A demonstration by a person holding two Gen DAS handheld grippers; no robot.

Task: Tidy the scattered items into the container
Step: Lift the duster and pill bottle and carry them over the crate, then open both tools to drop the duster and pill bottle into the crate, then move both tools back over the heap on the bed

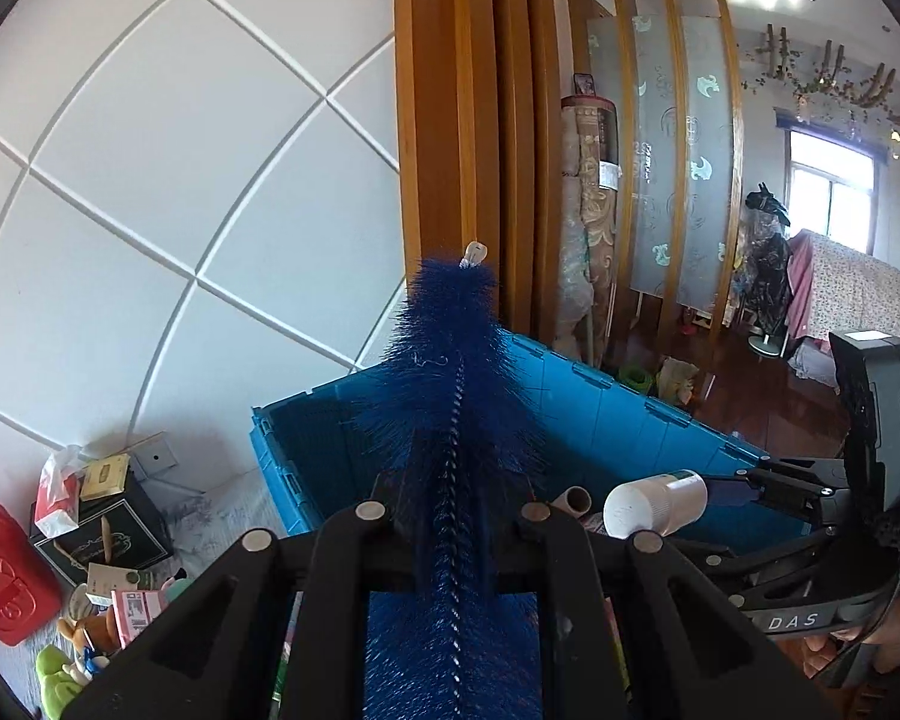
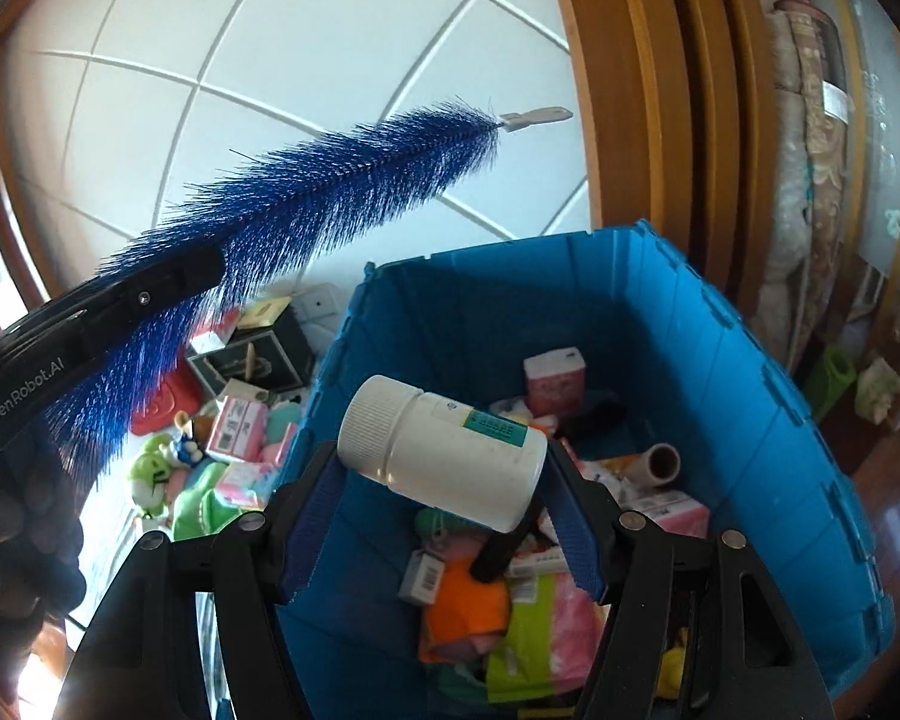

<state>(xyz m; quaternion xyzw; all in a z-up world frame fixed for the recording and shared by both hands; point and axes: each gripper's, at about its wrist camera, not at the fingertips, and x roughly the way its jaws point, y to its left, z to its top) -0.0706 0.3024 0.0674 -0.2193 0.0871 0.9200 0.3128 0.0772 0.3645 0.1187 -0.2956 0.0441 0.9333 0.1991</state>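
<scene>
Two grippers loaded. Left gripper [image 1: 450,516] clamps blue bottle brush [image 1: 450,372], bristles rising frame centre above blue crate [image 1: 630,414]. Right gripper [image 2: 444,480] closed on white pill bottle [image 2: 444,450], lying sideways mid-frame over the crate's jumbled contents.

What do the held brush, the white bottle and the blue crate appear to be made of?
Brush: blue, likely synthetic bristles on a twisted wire core, pale plastic-looking tip. White bottle: smooth, slightly glossy plastic, ribbed cap, paper-like label. Blue crate: rigid moulded plastic with ribbed walls.
</scene>
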